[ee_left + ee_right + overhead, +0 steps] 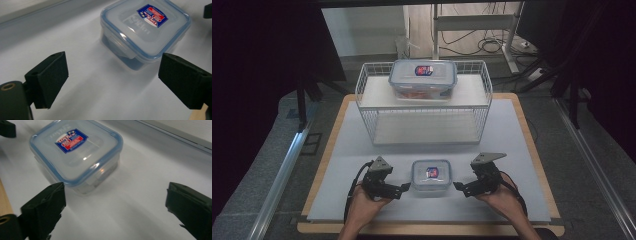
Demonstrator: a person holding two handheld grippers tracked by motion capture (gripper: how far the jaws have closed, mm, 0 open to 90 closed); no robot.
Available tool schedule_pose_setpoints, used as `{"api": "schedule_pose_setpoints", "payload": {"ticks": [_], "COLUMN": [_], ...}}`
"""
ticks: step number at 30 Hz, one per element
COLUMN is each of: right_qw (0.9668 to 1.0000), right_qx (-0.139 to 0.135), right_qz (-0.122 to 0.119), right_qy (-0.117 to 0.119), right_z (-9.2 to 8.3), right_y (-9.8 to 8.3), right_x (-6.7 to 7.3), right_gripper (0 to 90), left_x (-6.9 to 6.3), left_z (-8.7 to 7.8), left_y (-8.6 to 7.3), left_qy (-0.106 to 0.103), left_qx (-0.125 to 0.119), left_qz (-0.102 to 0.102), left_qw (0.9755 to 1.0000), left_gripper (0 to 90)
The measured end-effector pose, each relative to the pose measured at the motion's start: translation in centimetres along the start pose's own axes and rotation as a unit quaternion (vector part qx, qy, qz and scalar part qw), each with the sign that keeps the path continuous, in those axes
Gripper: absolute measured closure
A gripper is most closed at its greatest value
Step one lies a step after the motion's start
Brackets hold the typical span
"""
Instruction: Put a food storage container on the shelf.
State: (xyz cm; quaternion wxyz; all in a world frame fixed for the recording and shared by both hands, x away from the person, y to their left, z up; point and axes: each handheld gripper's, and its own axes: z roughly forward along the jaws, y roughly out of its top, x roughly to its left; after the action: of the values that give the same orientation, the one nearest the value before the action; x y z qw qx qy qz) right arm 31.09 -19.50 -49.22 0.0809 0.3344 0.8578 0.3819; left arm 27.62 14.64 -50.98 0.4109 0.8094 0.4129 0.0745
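The left hand-held gripper (407, 187) and right hand-held gripper (457, 186) both stand wide open and empty, jaws pointing inward at each other. Between them, just beside each, the small box (431, 174) sits on the bench (522, 165), about equally near both, squarish, lid on.

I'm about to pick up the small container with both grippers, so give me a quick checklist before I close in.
1. Left gripper open: ok.
2. Right gripper open: ok.
3. Small container sits between the two grippers, untouched: ok.
4. Its lid seated flat: ok; latches fastened: cannot tell.
5. Wire rack lower shelf free: ok.
6. Upper shelf taken by the large container: not ok for placing there.
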Motion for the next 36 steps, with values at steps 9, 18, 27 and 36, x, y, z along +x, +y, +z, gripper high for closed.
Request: {"api": "schedule_pose_setpoints", "payload": {"ticks": [9, 18, 27, 36], "right_qw": [0.9983, 0.9944, 0.9809, 0.9781], "right_qx": [0.003, 0.027, 0.045, 0.036], "right_qz": [0.033, 0.056, 0.115, 0.128], "right_qy": [0.047, 0.085, 0.151, 0.160], "right_z": [0.8, 2.8, 4.2, 3.7], "right_y": [1.3, 2.3, 2.0, 1.6], "right_x": [-0.3, -0.4, -1.3, -1.5], "right_gripper": [23.0, 32.0, 28.4, 37.5], "left_x": [1.0, 1.9, 2.0, 1.8], "left_z": [1.6, 2.9, 4.7, 3.7], "left_y": [1.0, 1.8, 2.1, 1.6], "left_qy": [-0.046, -0.099, -0.156, -0.159], "left_qx": [0.013, 0.009, 0.030, 0.026], "left_qz": [-0.029, -0.070, -0.102, -0.104], "left_qw": [0.9984, 0.9925, 0.9821, 0.9815], "left_gripper": [10.9, 29.0, 22.6, 35.5]}}
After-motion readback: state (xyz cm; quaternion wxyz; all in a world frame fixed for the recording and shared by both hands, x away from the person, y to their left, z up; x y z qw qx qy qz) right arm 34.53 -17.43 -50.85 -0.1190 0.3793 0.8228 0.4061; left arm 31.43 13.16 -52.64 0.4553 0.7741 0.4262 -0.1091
